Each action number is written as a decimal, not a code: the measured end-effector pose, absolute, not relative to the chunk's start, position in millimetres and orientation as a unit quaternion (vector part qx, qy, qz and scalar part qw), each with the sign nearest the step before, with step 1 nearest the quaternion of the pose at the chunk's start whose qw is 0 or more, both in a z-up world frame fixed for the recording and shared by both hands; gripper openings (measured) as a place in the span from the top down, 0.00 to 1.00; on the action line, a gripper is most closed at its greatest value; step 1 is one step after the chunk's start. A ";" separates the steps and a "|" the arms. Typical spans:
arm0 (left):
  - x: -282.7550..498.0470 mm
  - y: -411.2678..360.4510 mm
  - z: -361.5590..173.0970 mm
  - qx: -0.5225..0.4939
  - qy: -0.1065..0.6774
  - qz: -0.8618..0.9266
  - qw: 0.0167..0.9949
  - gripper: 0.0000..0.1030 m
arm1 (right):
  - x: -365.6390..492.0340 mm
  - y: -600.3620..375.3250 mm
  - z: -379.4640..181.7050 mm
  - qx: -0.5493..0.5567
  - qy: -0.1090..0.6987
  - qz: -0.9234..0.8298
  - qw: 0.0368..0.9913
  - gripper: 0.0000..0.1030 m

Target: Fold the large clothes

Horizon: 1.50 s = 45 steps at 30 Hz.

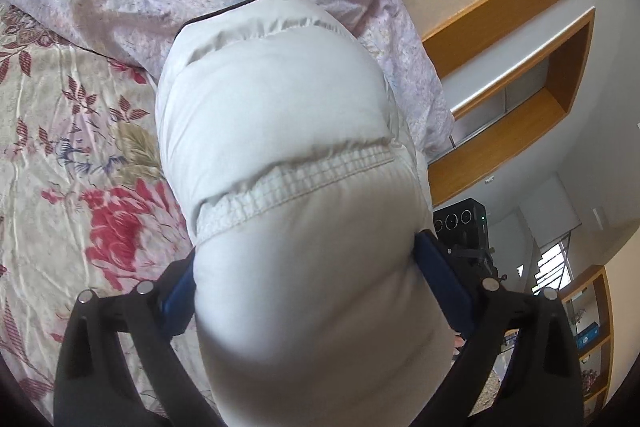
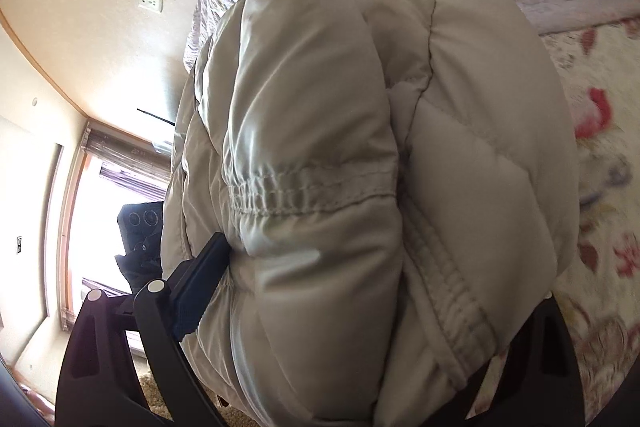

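Puffy white jacket point(image 2: 320, 155) in right claw point(image 2: 360, 307) — floral bedspread point(image 2: 600, 227) beneath

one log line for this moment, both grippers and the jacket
left gripper: shut on puffer jacket | right gripper: shut on puffer jacket | jacket bunched over floral bedspread

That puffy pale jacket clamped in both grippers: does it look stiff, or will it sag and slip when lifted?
The jacket is probably soft and springy: it bulges out around the left gripper and the right gripper. Its smooth, slightly shiny shell could slide between the pads. It looks light for its bulk, and unheld parts would likely droop onto the floral bedspread.
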<state>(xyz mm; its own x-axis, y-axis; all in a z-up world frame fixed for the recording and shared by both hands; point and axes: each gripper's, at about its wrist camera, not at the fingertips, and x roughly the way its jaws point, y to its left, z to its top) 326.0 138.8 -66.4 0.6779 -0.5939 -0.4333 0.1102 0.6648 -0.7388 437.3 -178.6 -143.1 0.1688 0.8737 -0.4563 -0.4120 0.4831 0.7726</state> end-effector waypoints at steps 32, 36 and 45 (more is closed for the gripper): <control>348.0 104.9 -12.2 -0.070 0.309 0.036 0.948 0.03 | 319.1 -139.8 -37.1 -0.012 0.254 0.222 0.941 0.25; 367.0 94.5 -17.3 -0.035 0.330 0.057 0.942 0.03 | 341.3 -104.0 -34.3 -0.065 0.252 0.225 0.939 0.46; 380.2 85.6 -50.0 -0.028 0.357 0.035 0.933 0.02 | 376.9 -98.6 -73.8 -0.086 0.283 0.220 0.929 0.53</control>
<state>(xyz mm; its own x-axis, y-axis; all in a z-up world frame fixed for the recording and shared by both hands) 380.2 85.6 -50.0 0.7420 0.0457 -0.6688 -0.0863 0.9959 -0.0277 376.9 -98.6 -73.8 0.7425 0.3608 -0.5644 -0.4579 0.8883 -0.0344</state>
